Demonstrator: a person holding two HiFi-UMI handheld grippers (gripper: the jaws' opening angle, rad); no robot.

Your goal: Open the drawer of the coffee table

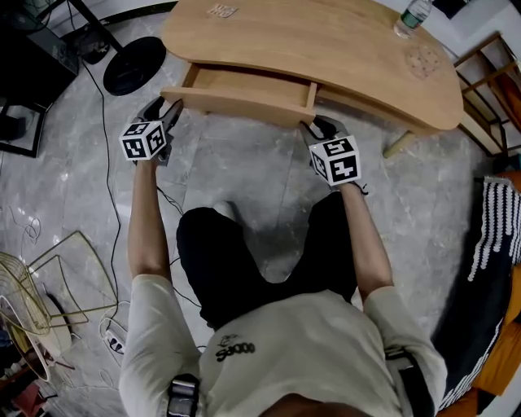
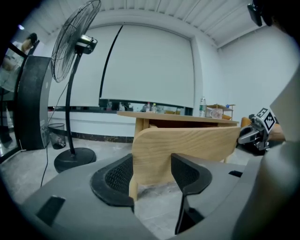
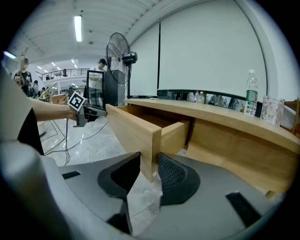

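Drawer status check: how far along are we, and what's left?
Done: the drawer already stands partly out of the coffee table. In hand: the right gripper is clamped on the drawer's right end; the left gripper sits open at its left end. Left: pull further if full opening is wanted.

Nothing I can truly read. At six o'clock in my head view, dark print on the shirt (image 1: 236, 350) is too smeared to spell. The cube (image 1: 145, 140) on the left gripper (image 1: 167, 112) and its twin on the right gripper (image 1: 320, 127) show black-and-white squares, no letters. The bottle (image 1: 413, 16) label at one o'clock is unreadable.
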